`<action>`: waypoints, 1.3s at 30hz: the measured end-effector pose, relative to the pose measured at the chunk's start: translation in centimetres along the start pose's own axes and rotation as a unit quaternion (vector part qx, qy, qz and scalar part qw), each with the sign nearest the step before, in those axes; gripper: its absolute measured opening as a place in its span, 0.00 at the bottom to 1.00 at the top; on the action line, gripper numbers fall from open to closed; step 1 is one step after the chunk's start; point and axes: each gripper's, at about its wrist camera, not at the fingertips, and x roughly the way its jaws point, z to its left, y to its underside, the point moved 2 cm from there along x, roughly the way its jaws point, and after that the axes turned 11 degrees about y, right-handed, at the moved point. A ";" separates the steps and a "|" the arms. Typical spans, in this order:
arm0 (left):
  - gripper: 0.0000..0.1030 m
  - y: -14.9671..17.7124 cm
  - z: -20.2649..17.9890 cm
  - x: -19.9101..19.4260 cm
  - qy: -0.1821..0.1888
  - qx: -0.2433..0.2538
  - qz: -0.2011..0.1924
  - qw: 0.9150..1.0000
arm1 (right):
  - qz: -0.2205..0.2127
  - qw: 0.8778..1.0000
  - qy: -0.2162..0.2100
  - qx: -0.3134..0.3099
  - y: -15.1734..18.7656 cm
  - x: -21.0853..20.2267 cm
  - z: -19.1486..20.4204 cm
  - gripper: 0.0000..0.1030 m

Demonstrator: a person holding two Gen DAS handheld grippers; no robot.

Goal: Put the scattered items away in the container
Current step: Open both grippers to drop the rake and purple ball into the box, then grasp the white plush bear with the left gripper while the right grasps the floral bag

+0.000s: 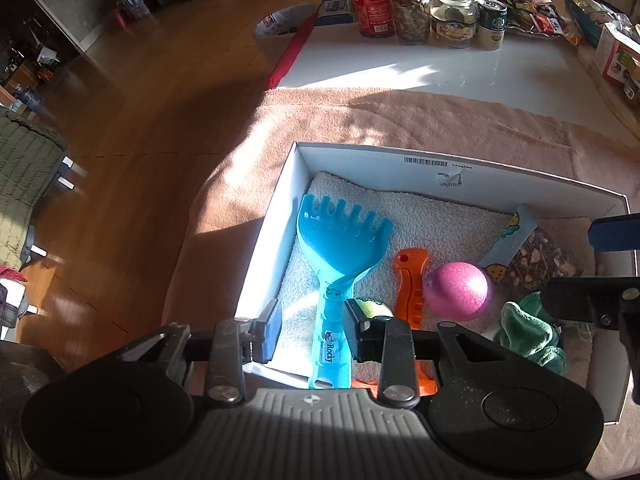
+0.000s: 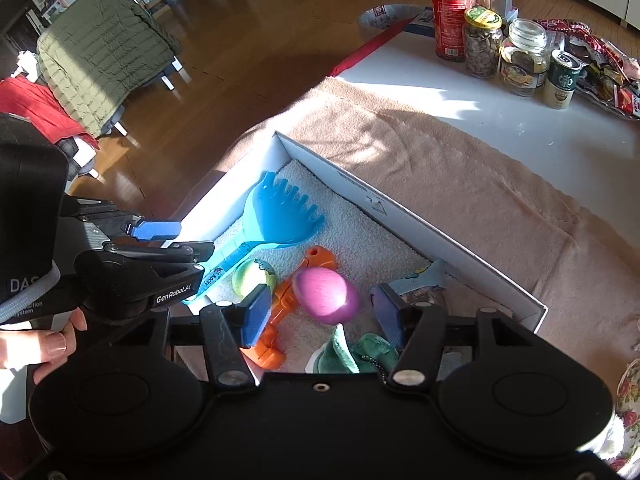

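Both jaws open: left gripper [image 1: 310,330] straddles rake [image 1: 338,256], untouched.

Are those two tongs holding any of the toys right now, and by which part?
Nothing is held. The left tongs stand open astride the rake handle without pressing it. The right tongs are open above the pink ball, which lies in the box.

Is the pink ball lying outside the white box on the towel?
No, the pink ball lies inside the white box, beside the orange tool and near the blue rake.
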 end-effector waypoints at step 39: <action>0.78 6.8 -39.6 -5.5 0.176 0.133 -0.012 0.975 | 0.051 0.953 0.168 0.245 29.9 -10.9 -30.8 0.75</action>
